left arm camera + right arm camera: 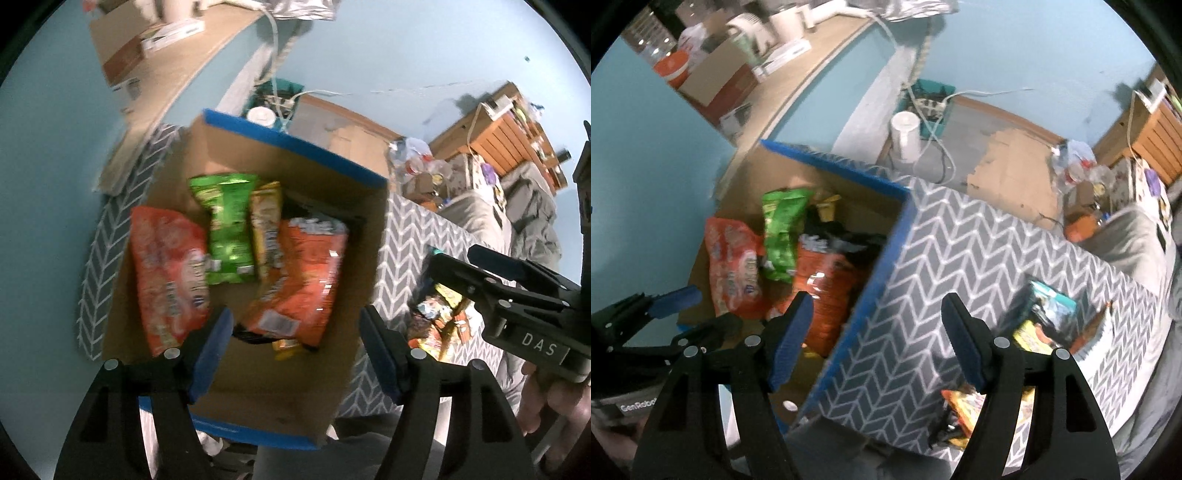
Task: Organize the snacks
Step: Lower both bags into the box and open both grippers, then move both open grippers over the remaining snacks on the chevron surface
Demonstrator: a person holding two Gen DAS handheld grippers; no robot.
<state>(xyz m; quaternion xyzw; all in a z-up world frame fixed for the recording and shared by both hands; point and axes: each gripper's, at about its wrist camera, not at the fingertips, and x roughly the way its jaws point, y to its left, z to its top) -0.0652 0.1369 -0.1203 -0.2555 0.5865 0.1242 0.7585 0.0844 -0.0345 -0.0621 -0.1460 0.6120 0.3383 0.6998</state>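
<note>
Black jaws with blue pads fill the near edge of both wrist views. On the left gripper (295, 325) the jaws stand apart with nothing between them, above the near end of an open cardboard box (258, 398) with a blue rim. On the right gripper (877, 310) the jaws are likewise spread and hold nothing, straddling the blue edge where the box meets a grey zigzag-patterned bin (960, 258).

Inside the box lie the snacks: a big red-orange bag (168, 273) on the left, a green bag (227, 229) beyond it, a narrow yellow packet (266, 229) just beside the green one, and a large orange bag (303, 280) on the right, overlapping the yellow packet. A small yellow wrapper (286, 347) peeks out under the orange bag's near edge.

Right of the box, the patterned bin holds more mixed packets (1052, 321); their labels are too blurred to read.

Farther off, a white cylinder (905, 136) stands on the floor with cables around it, near a pale blue wall (1034, 48). A wooden shelf unit (498, 133) stands at the far right.
</note>
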